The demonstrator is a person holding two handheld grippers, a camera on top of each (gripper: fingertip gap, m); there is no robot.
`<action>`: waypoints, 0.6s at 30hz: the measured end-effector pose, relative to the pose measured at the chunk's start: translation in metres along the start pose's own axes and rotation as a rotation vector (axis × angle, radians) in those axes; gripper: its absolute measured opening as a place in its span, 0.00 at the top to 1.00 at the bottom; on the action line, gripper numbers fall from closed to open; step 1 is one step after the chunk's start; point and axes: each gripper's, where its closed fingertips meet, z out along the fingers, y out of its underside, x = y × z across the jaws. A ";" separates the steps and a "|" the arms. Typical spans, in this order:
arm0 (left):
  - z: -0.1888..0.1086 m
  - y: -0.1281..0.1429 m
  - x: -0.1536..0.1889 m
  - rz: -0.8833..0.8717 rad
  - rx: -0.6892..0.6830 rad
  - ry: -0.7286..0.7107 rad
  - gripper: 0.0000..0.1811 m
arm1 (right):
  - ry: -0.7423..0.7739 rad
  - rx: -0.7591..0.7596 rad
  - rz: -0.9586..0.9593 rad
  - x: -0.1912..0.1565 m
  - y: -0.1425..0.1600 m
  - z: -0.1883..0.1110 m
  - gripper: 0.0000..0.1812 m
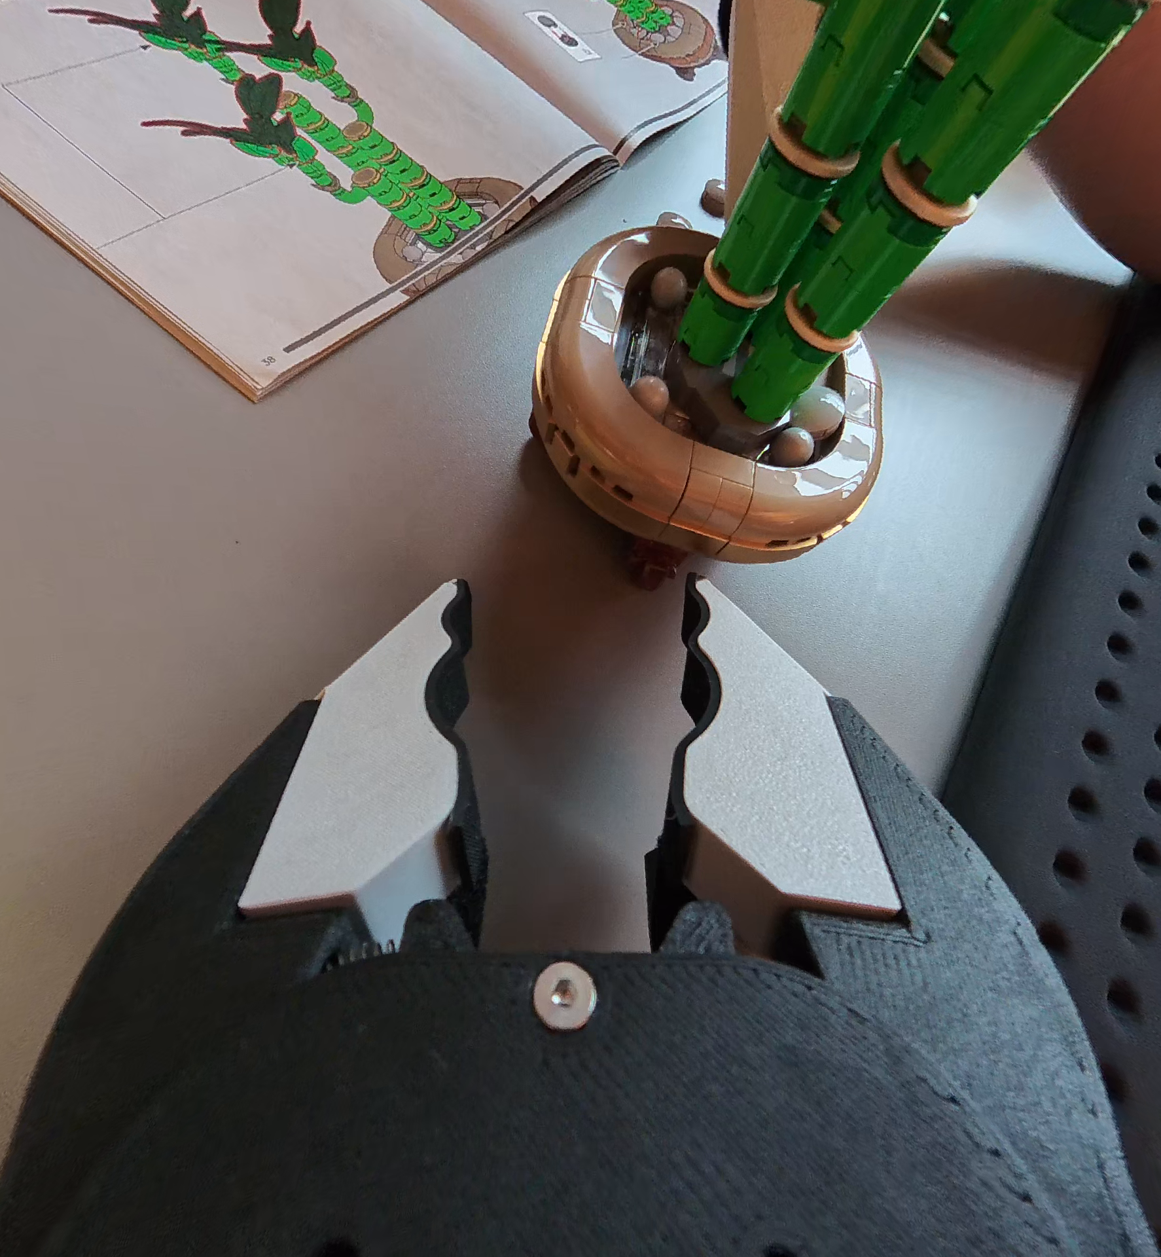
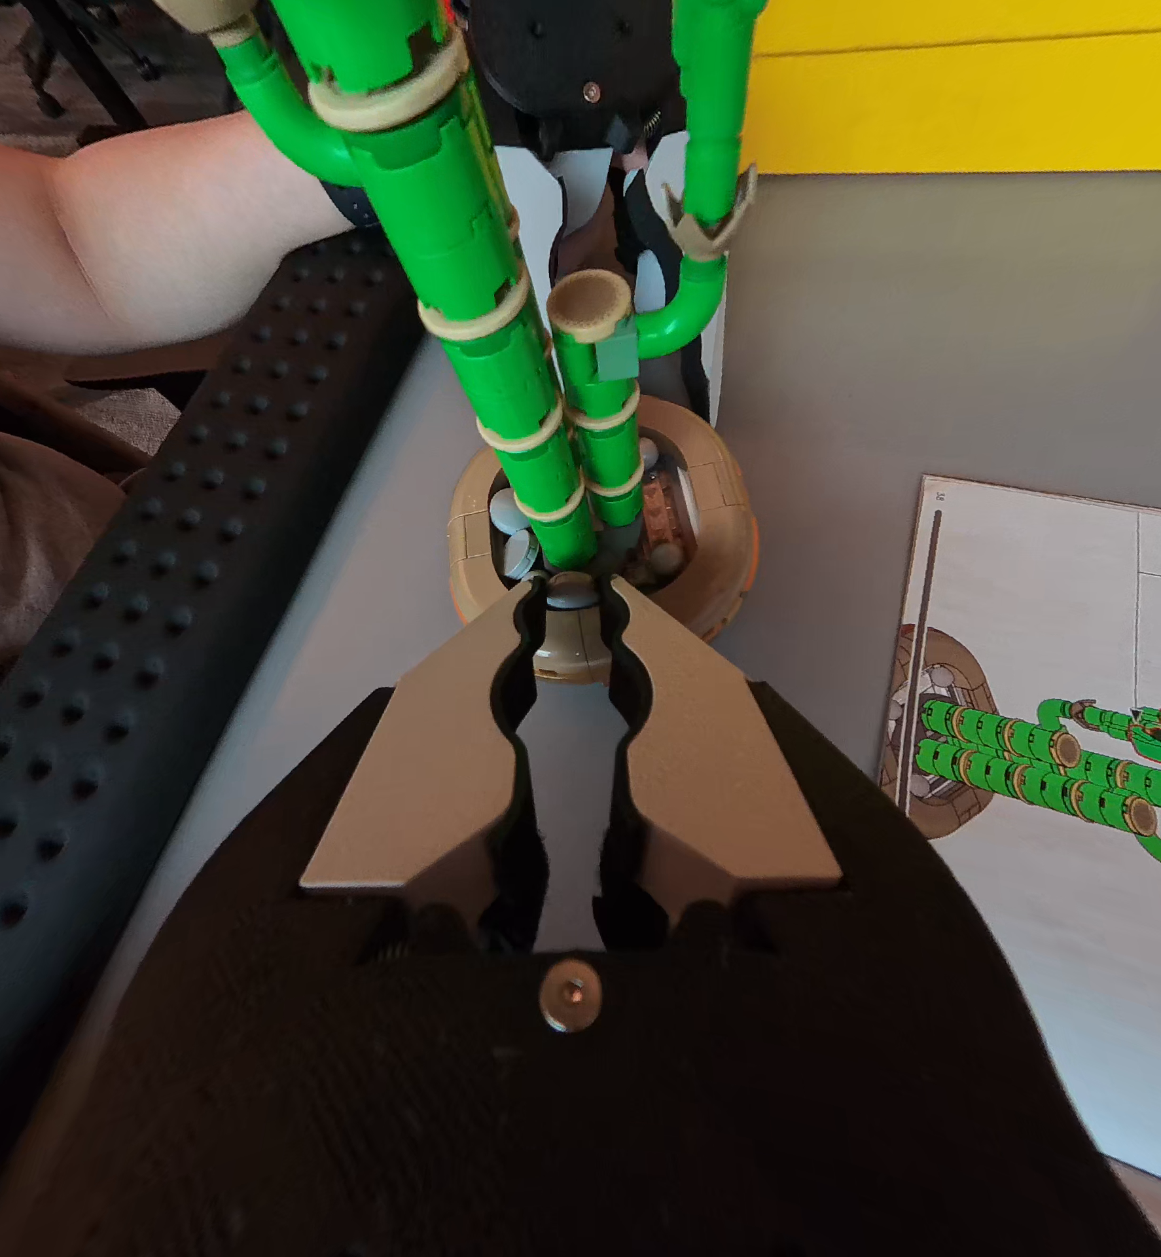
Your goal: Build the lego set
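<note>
The lego bamboo plant [image 1: 802, 272] stands on the grey tabletop [image 1: 292, 544], green stalks ringed with tan bands rising out of a rounded tan pot [image 1: 632, 476] with grey pebble pieces inside. The left claw [image 1: 576, 598] hovers just short of the pot, fingers spread wide, gripping nothing. Over on the right wrist view, the right claw [image 2: 569, 590] sits right at the pot's near rim [image 2: 567, 653], its tips pinched in on a small round grey piece [image 2: 569, 598] at the foot of the stalks [image 2: 530, 422]. One short stalk shows a tan cap [image 2: 590, 305] with a curved green branch [image 2: 683, 320] hooking off beside it. The open instruction booklet [image 1: 258, 204] lies flat beside the pot. A black perforated panel [image 1: 1122, 680] runs along the tabletop's edge, and a person's arm [image 2: 122, 224] rests near it.
</note>
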 end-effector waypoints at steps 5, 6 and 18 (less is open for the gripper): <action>0.000 0.000 0.000 0.004 -0.002 -0.003 0.66 | 0.024 -0.019 -0.015 0.000 -0.003 -0.005 0.92; 0.000 0.000 0.000 0.003 -0.002 -0.003 0.66 | 0.038 -0.027 -0.021 0.000 -0.004 -0.006 0.92; 0.000 0.001 0.000 0.007 -0.004 -0.006 0.66 | 0.124 -0.172 -0.028 -0.003 -0.003 -0.004 0.92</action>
